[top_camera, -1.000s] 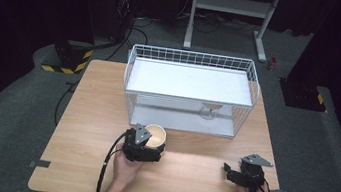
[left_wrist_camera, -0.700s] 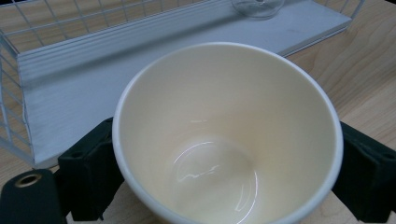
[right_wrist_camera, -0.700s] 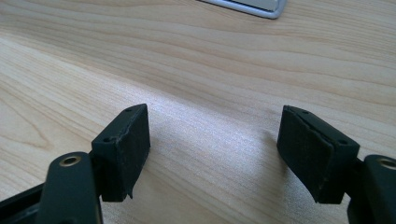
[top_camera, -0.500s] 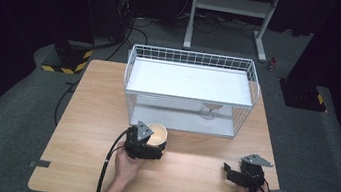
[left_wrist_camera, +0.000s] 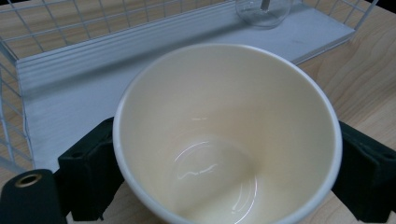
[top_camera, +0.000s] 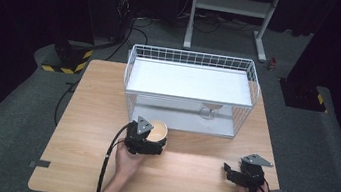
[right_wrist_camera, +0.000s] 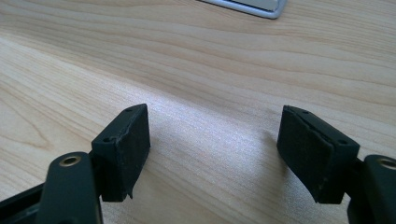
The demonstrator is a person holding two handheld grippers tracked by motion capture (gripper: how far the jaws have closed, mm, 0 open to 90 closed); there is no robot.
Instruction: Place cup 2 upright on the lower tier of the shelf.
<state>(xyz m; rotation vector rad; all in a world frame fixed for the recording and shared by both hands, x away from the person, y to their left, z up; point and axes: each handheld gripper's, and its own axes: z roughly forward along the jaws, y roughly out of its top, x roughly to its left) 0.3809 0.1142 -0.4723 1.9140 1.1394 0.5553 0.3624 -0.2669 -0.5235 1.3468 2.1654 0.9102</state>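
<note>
Pale wooden table (top_camera: 90, 115) carries a cream paper cup (top_camera: 157, 131), upright just at six o'clock of the white wire basket (top_camera: 134, 70). Left claw (top_camera: 152, 141) clamps the cup's sides. At four o'clock, well apart, right claw (top_camera: 229, 173) rests spread, holding nothing.

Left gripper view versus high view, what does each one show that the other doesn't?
Left gripper view: the cup's glossy, empty inside, with the left claw's pads against its sides. High view: the right claw open over the table, both hands, and the wire rack's top shelf. Both: cup, rack, and the glass on the lower shelf.
</note>
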